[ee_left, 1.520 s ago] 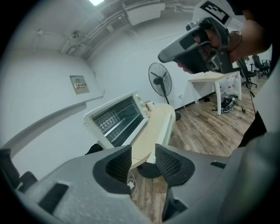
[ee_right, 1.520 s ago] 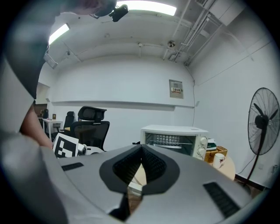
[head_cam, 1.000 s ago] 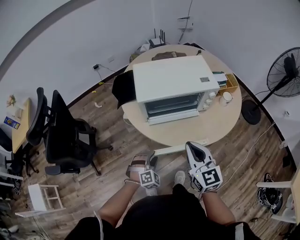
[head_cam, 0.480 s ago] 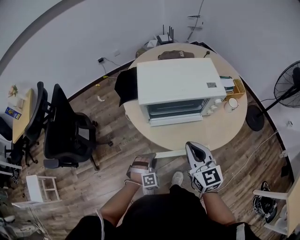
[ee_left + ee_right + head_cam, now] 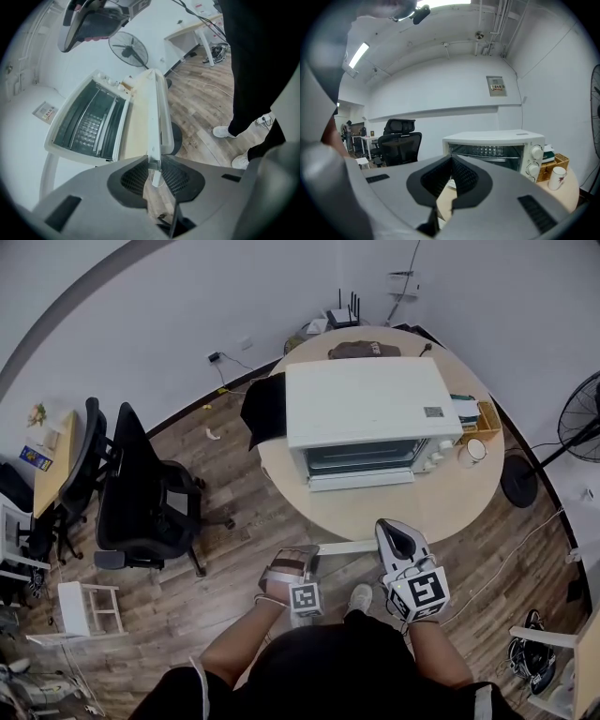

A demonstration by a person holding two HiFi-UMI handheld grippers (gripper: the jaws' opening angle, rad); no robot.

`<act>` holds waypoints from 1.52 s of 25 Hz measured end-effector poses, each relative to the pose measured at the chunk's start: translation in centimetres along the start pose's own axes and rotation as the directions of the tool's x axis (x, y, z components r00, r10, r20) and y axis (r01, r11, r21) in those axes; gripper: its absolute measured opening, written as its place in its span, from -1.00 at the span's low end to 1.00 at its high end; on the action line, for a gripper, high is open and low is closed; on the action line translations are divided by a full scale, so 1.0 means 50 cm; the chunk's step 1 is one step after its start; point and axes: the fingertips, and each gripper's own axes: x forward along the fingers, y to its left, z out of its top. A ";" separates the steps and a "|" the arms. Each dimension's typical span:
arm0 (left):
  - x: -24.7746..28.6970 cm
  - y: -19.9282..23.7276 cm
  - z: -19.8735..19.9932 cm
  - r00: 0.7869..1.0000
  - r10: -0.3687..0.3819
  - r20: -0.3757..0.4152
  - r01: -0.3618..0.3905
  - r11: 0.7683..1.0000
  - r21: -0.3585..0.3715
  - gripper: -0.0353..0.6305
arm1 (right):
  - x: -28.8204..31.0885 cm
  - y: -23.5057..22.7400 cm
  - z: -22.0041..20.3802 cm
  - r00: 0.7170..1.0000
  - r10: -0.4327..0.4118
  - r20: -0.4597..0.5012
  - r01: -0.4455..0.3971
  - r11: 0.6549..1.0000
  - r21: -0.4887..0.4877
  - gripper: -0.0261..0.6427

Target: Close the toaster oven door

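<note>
A white toaster oven stands on the round wooden table, with its door folded down at the front and the rack inside showing. Both grippers hang low near the person's body, short of the table's near edge and well apart from the oven. My left gripper is closing, with only a narrow gap left and nothing between the pads. My right gripper is shut and empty. It faces the open oven with its tips together.
A white mug and a small wooden box stand right of the oven. A long white bar lies along the table's near edge. Black office chairs stand to the left and a floor fan to the right.
The left gripper's jaws have drawn closer together. Both grippers stay low in front of the table. The head view has shifted slightly, so the oven sits a little further right.
</note>
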 end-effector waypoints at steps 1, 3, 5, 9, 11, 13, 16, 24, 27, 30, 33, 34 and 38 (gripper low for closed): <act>-0.002 0.001 0.000 1.000 -0.001 0.004 0.001 1.000 -0.007 -0.64 | 0.000 0.001 0.001 1.000 0.002 -0.001 -0.002 1.000 0.001 -0.93; -0.008 0.007 0.000 1.000 0.005 0.010 -0.005 1.000 -0.014 -0.65 | 0.000 0.003 0.003 1.000 0.004 0.001 -0.004 1.000 0.001 -0.93; -0.014 0.016 0.000 1.000 0.012 0.011 -0.012 1.000 -0.023 -0.65 | -0.001 0.000 0.007 1.000 0.004 0.007 -0.004 1.000 0.001 -0.93; -0.032 0.043 0.005 1.000 0.027 0.003 -0.027 0.999 -0.047 -0.68 | -0.006 -0.007 0.009 1.000 -0.001 0.013 0.001 1.000 0.006 -0.93; -0.042 0.059 0.008 0.999 0.042 0.002 -0.042 0.997 -0.057 -0.70 | -0.011 -0.012 0.008 1.000 -0.004 0.014 0.004 1.000 0.015 -0.93; -0.053 0.076 0.013 0.998 0.064 0.009 -0.063 0.995 -0.072 -0.71 | -0.015 -0.015 0.003 1.000 -0.004 0.011 0.004 1.000 0.024 -0.93; -0.067 0.103 0.016 0.995 0.100 0.014 -0.099 0.991 -0.092 -0.74 | -0.017 -0.020 -0.003 1.000 -0.002 0.008 0.002 1.000 0.028 -0.93; -0.094 0.170 0.017 0.985 0.173 -0.006 -0.172 0.972 -0.160 -0.77 | -0.011 -0.032 0.016 0.999 0.006 0.041 -0.008 0.999 0.039 -0.93; -0.101 0.200 0.018 0.979 0.203 -0.014 -0.203 0.965 -0.166 -0.78 | -0.009 -0.038 0.018 0.999 0.015 0.040 -0.016 0.999 0.033 -0.93; -0.106 0.227 0.020 0.974 0.224 -0.021 -0.224 0.959 -0.172 -0.79 | -0.007 -0.046 0.018 0.999 0.023 0.039 -0.024 0.999 0.032 -0.93; -0.109 0.251 0.017 0.971 0.239 -0.029 -0.240 0.954 -0.178 -0.79 | -0.006 -0.051 0.022 0.998 0.035 0.043 -0.036 0.999 0.025 -0.93; -0.110 0.261 0.016 0.969 0.247 -0.032 -0.248 0.952 -0.180 -0.79 | -0.005 -0.054 0.025 0.998 0.038 0.046 -0.040 0.999 0.024 -0.93; -0.111 0.306 0.017 0.956 0.292 -0.038 -0.294 0.938 -0.184 -0.79 | -0.003 -0.072 0.031 0.997 0.055 0.061 -0.058 0.998 0.039 -0.93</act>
